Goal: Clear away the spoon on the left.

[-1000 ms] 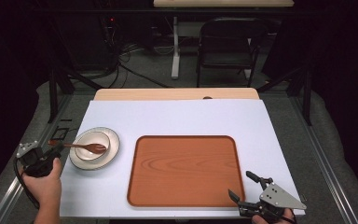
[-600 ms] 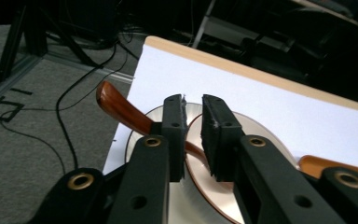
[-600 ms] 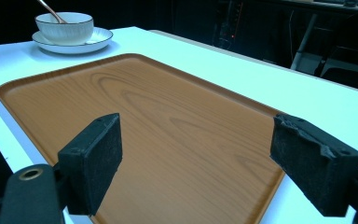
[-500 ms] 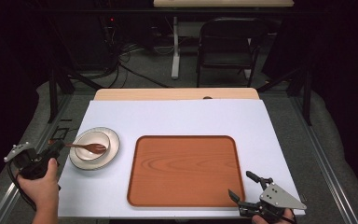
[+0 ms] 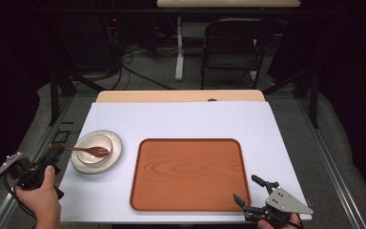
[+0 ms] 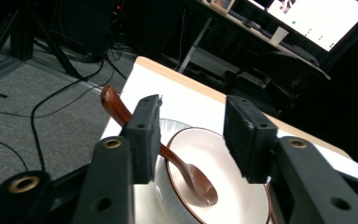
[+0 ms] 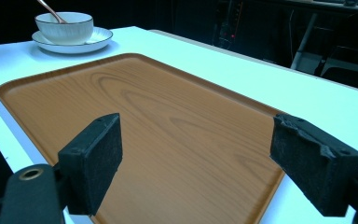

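Observation:
A white bowl point(image 5: 94, 149) sits on a saucer point(image 5: 116, 145) at the table's left, with a brown wooden spoon point(image 5: 88, 151) lying in it, handle out to the left. My left gripper point(image 5: 52, 155) is open at the table's left edge, right by the handle's end. In the left gripper view the open left gripper point(image 6: 196, 130) frames the bowl point(image 6: 233, 186), and the spoon point(image 6: 191, 179) handle runs behind the left pad point(image 6: 144, 135). My right gripper point(image 5: 245, 187) is open at the front right corner of the wooden tray point(image 5: 188, 174). In the right gripper view the right gripper point(image 7: 205, 163) holds nothing above the tray point(image 7: 168, 126).
A white mat point(image 5: 181, 119) covers the tabletop. Beyond the far edge are a folding chair point(image 5: 231, 47), a table leg and floor cables. In the right gripper view the bowl point(image 7: 65, 25) and saucer point(image 7: 98, 37) stand far off at the upper left.
The left hand has slid slightly back and to the left, its grey plate swinging outward, with the jaws still by the spoon handle. The right gripper has not moved.

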The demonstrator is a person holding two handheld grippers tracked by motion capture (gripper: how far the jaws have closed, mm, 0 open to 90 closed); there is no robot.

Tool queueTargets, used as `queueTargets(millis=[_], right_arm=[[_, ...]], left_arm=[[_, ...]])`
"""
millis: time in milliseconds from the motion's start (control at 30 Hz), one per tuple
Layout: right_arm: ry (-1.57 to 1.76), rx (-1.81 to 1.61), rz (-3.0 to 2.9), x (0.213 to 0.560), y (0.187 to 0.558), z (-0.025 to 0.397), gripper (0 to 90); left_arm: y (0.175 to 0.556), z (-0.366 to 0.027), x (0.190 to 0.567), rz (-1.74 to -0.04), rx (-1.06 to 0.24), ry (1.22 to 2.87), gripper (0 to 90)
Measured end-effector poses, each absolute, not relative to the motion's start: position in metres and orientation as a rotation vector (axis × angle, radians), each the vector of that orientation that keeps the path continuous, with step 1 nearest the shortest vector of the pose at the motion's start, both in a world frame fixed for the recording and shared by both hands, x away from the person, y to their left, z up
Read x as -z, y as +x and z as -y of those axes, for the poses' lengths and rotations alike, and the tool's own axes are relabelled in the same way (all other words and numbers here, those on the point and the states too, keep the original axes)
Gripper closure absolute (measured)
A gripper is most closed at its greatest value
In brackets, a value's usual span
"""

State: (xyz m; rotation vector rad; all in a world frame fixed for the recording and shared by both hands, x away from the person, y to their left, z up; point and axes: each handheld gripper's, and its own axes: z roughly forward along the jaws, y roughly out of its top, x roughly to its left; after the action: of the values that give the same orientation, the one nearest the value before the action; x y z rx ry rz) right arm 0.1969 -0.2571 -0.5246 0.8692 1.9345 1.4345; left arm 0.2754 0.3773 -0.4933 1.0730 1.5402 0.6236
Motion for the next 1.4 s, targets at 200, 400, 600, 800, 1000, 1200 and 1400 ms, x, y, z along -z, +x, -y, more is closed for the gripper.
queueTargets(millis=[200, 400, 600, 800, 1000, 1200, 1400], right_arm=[[0.872, -1.435, -1.937, 0.525, 0.197, 0.256, 16.5], [0.873, -1.433, -1.940, 0.525, 0.197, 0.256, 16.5], [0.871, -1.429, -1.942, 0.525, 0.198, 0.256, 16.5], [0.869, -1.429, -1.942, 0.525, 0.198, 0.256, 16.6], [0.870, -1.431, -1.945, 0.526, 0.198, 0.256, 16.7], [0.870, -1.432, -1.947, 0.526, 0.198, 0.256, 16.7], [0.868, -1.433, -1.948, 0.526, 0.198, 0.256, 16.8]], left_arm=[[0.275, -0.382, 0.505, -1.558, -0.602, 1.037, 46.1], [0.283, -0.387, 0.514, -1.573, -0.544, 1.019, 43.9], [0.294, -0.393, 0.520, -1.606, -0.494, 1.003, 44.0], [0.302, -0.396, 0.524, -1.636, -0.443, 0.954, 45.9], [0.307, -0.400, 0.528, -1.650, -0.409, 0.930, 48.3], [0.311, -0.401, 0.530, -1.655, -0.391, 0.926, 51.7], [0.312, -0.401, 0.530, -1.651, -0.391, 0.903, 59.1]])
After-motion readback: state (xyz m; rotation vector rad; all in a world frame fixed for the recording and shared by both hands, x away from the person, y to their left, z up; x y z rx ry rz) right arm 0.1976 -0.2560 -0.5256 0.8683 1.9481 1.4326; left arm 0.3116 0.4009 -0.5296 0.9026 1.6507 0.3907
